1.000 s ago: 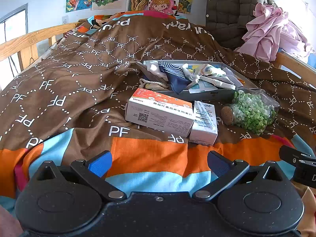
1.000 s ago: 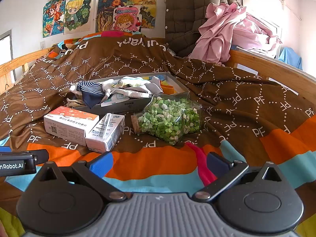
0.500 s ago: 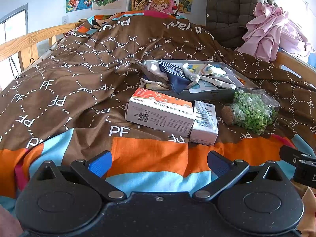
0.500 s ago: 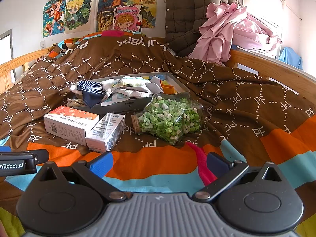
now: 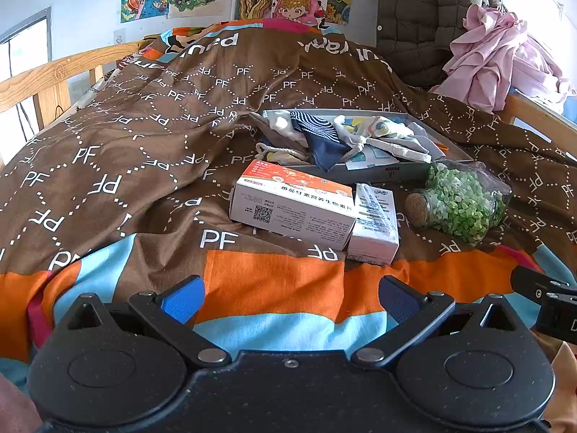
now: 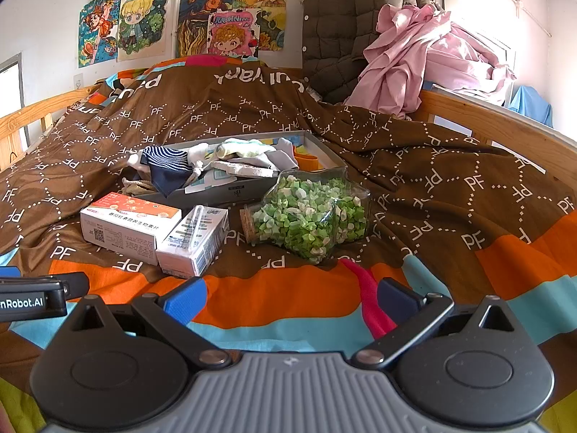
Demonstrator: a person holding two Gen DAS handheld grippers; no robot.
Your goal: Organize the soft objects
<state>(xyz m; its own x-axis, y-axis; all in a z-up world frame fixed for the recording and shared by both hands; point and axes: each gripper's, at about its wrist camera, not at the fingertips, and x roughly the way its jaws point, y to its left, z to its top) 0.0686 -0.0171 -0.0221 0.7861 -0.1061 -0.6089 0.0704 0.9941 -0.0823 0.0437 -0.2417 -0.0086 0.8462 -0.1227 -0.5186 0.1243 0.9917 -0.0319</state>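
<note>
Both the left gripper (image 5: 290, 297) and right gripper (image 6: 292, 297) are held wide open and empty short of the tray (image 5: 407, 172), likely readied for its cloths (image 5: 324, 140).

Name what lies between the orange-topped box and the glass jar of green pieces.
A smaller white carton lies between the orange-topped box and the jar, against the box; both wrist views show it.

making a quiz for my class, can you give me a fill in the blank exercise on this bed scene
1. The glass jar of green pieces lies on its side, closed with a ____ stopper.
2. The navy striped cloth sits in the shallow ____ tray.
3. The orange-topped white box lies on the ____ "PF" bedspread.
4. Both the left gripper and right gripper are ____.

Missing words: cork; grey; brown; open
</note>
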